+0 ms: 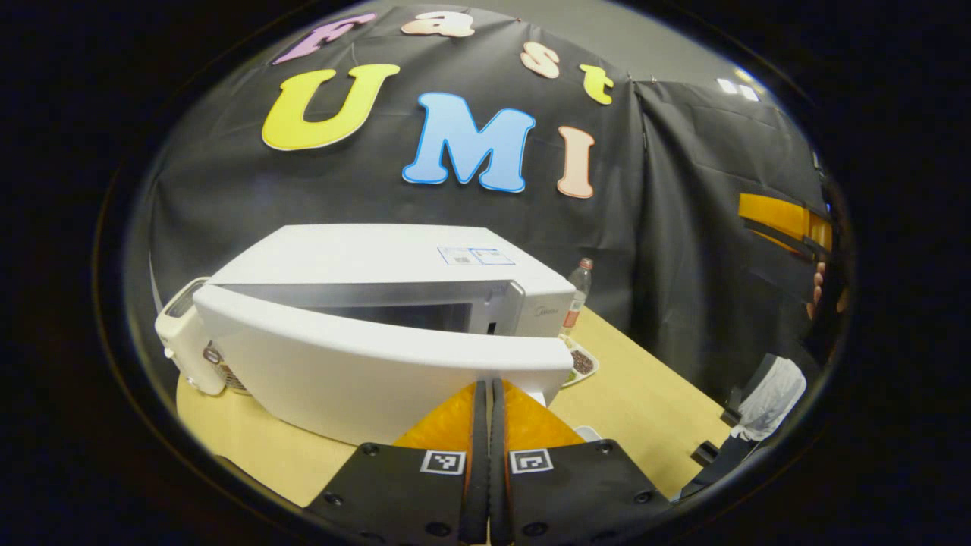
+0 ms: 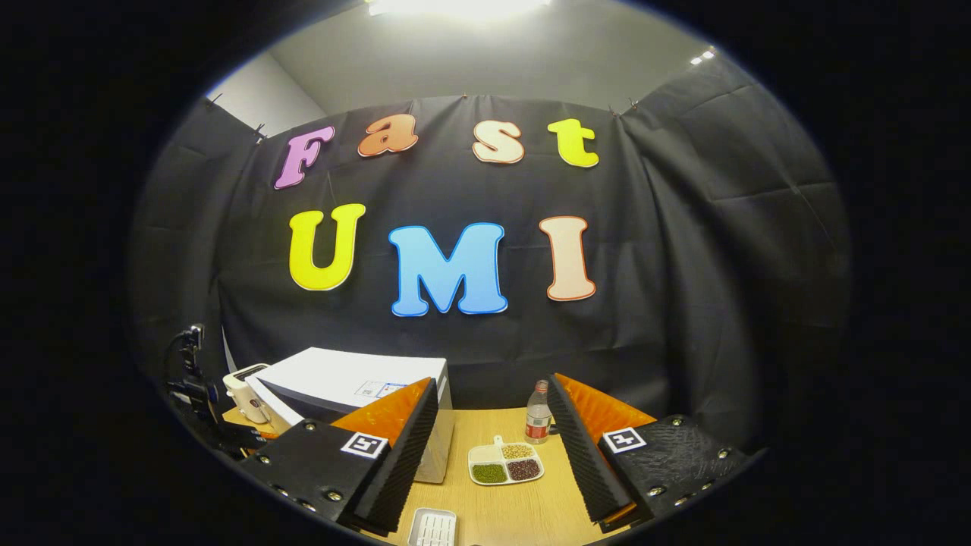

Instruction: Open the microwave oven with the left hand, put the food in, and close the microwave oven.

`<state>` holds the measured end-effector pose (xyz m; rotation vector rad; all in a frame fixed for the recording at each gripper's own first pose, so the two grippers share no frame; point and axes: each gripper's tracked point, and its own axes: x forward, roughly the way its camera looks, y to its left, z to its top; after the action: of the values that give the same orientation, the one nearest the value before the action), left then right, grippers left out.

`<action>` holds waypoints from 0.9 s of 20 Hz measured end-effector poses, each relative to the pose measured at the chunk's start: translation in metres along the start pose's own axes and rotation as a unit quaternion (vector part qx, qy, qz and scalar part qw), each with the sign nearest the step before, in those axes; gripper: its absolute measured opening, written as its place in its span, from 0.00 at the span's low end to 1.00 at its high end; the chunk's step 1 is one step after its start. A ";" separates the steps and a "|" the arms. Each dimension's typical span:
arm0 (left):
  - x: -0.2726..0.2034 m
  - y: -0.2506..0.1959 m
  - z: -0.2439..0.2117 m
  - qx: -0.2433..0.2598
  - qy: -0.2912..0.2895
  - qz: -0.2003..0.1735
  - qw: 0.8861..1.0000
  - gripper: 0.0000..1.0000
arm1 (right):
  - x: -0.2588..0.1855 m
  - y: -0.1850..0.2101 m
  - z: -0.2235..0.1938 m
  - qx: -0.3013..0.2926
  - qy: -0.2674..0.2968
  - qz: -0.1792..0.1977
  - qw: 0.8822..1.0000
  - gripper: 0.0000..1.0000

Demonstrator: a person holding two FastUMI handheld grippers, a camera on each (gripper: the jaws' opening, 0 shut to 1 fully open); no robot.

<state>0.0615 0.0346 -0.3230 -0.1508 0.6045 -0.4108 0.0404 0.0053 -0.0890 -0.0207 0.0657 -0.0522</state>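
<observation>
**Operator:** Door first. It stands partly swung out from the microwave oven, and my left tool sits right at its free edge with the fingers pressed together. I can't tell whether the tips touch the door or just rest beside it.

**Observer:** So which step are you in?

**Operator:** I judge it the opening step, not yet finished. The gap shows some of the cavity, but the door blocks most of the front.

**Observer:** And the food?

**Operator:** The divided plate with beans and grains lies on the wooden surface, just right of the oven and in front of a bottle. My right tool hangs above and behind it, fingers spread wide, holding nothing. A small white tray lies nearer to me.

**Observer:** Next move?

**Operator:** I would push the door's edge further round on its hinge until the mouth is clear. Then the right tool has to come down on the plate's rim or its little handle, keeping it level so nothing spills. A white appliance stands close by the hinge side, so I'd watch the door's swing there.
</observation>
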 end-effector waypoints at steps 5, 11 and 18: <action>0.034 -0.001 0.012 -0.008 -0.004 0.013 1.000 0.07 | 0.006 -0.013 -0.006 -0.002 0.007 0.004 1.000 0.88; 0.057 0.005 0.020 -0.013 -0.006 0.029 0.999 0.07 | 0.025 -0.033 -0.015 -0.001 0.014 0.007 1.000 0.88; 0.070 0.011 0.020 -0.020 0.000 0.051 0.998 0.07 | 0.036 -0.039 -0.023 0.004 0.024 0.015 1.000 0.88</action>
<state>0.1283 0.0155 -0.3458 -0.1584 0.6177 -0.2998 0.0732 -0.0357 -0.1129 -0.0110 0.1141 -0.0237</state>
